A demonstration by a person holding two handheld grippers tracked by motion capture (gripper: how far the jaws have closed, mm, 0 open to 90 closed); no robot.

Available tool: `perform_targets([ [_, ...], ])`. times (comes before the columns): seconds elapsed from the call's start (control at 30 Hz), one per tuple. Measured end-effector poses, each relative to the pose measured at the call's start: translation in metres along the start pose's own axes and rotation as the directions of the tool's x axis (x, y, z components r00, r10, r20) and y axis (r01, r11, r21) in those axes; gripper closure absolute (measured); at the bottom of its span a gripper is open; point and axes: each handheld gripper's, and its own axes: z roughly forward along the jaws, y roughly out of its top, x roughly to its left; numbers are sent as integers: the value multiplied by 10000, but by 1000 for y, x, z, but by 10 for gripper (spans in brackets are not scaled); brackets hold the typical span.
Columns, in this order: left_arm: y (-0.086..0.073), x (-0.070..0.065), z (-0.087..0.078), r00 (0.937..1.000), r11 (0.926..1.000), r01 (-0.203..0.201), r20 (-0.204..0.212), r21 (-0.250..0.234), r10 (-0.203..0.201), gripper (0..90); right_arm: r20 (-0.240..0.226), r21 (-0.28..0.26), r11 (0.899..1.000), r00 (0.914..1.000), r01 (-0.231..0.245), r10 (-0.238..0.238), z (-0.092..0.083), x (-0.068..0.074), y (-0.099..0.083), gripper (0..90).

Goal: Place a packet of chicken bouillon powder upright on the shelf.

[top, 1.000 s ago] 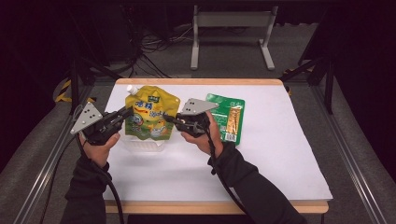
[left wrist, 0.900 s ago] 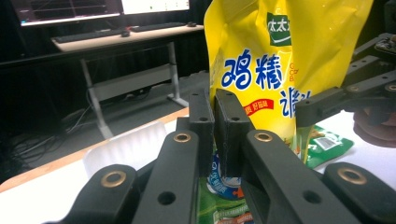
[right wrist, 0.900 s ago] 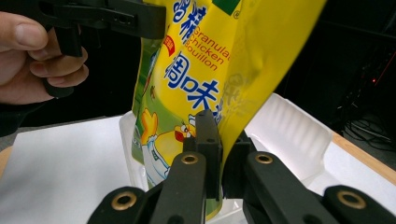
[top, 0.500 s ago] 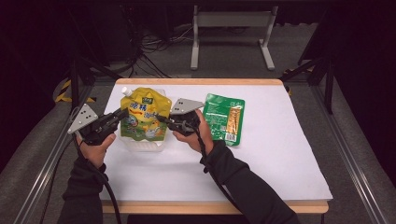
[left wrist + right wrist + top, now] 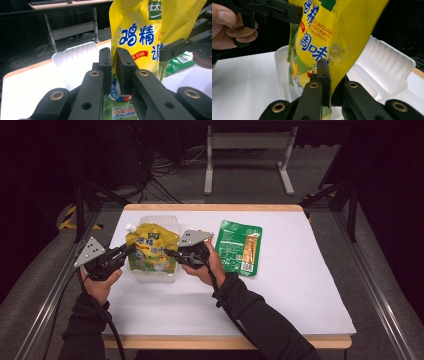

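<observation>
A yellow spouted pouch (image 5: pixel 150 250) of chicken bouillon hangs over a clear plastic tray (image 5: pixel 159 220), held from both sides. My left gripper (image 5: pixel 131 249) pinches its left edge. In the left gripper view the jaws (image 5: pixel 114 67) stand close together with the pouch (image 5: pixel 140 37) edge between them. My right gripper (image 5: pixel 167 252) is shut on the opposite edge. The right gripper view shows its jaws (image 5: pixel 329 75) clamped on the pouch (image 5: pixel 324 32), whose lower end dips into the tray (image 5: pixel 387 65).
A green flat packet (image 5: pixel 239 247) lies on the white table to the right of the tray. The wooden table edge (image 5: pixel 210 207) runs along the far side, and a metal stand (image 5: pixel 247 140) rises behind it.
Both hands have sunk and shifted a little left with the pouch, bringing it lower over the tray. Both grippers keep hold of its edges.
</observation>
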Motion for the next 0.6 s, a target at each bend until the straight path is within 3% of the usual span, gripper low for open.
perform_targets([
  [0.6, -10, -6, -5, 9997, 9987, -207, 146, 463, 201, 805, -300, 327, 9994, 9995, 103, -93, 2, 7, -7, 871],
])
